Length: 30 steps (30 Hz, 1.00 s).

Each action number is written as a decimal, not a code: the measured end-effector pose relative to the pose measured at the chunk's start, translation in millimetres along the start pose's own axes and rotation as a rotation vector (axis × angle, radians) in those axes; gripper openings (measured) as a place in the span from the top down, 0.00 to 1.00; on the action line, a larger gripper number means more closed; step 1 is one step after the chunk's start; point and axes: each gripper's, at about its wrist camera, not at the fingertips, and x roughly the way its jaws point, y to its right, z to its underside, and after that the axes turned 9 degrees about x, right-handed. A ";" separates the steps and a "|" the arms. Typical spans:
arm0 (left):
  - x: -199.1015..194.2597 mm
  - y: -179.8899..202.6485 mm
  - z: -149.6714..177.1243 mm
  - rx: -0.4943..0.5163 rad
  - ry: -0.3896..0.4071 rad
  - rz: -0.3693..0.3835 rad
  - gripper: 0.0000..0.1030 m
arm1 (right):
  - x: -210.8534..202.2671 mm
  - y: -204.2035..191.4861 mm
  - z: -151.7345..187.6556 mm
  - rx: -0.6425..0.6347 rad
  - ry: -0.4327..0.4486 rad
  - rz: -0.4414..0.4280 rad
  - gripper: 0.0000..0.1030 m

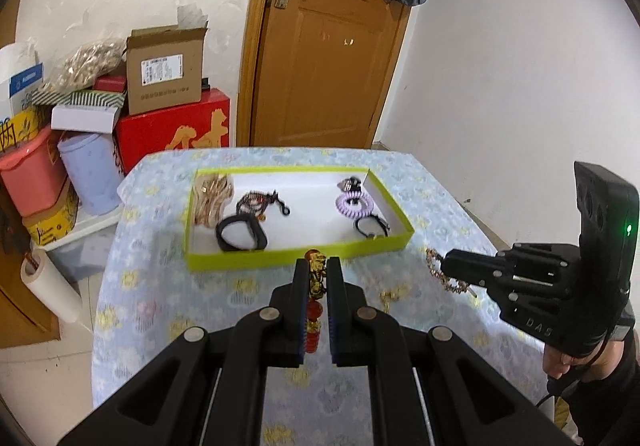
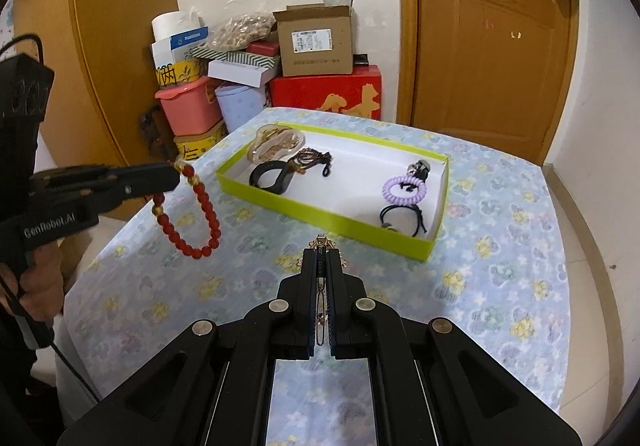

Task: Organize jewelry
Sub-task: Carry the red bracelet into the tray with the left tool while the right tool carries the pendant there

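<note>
The left gripper point(image 1: 317, 266) is clamped on a red bead bracelet point(image 2: 188, 212), which hangs in a loop above the near left part of the floral tablecloth point(image 2: 500, 270). The right gripper point(image 2: 322, 252) is pinched nearly closed on a thin gold chain point(image 1: 440, 274), held above the cloth just near the lime-green tray point(image 1: 304, 258). Inside the tray lie a black band point(image 2: 270, 176) and dark beaded strand point(image 2: 316, 160) at its left, a lilac spiral hair tie point(image 2: 404, 188) and black hair tie point(image 2: 404, 220) at its right.
</note>
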 end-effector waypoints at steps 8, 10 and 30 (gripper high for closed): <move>19.1 -2.4 -36.1 0.031 0.009 0.002 0.92 | 13.9 16.2 -25.2 0.008 0.008 0.006 0.96; 26.2 -4.1 -44.6 0.036 0.011 0.002 0.92 | 18.7 20.0 -32.4 0.008 0.010 0.010 0.96; 121.5 -23.5 -60.4 0.024 -0.090 0.028 0.92 | 110.0 60.5 -53.8 0.058 -0.102 0.040 0.96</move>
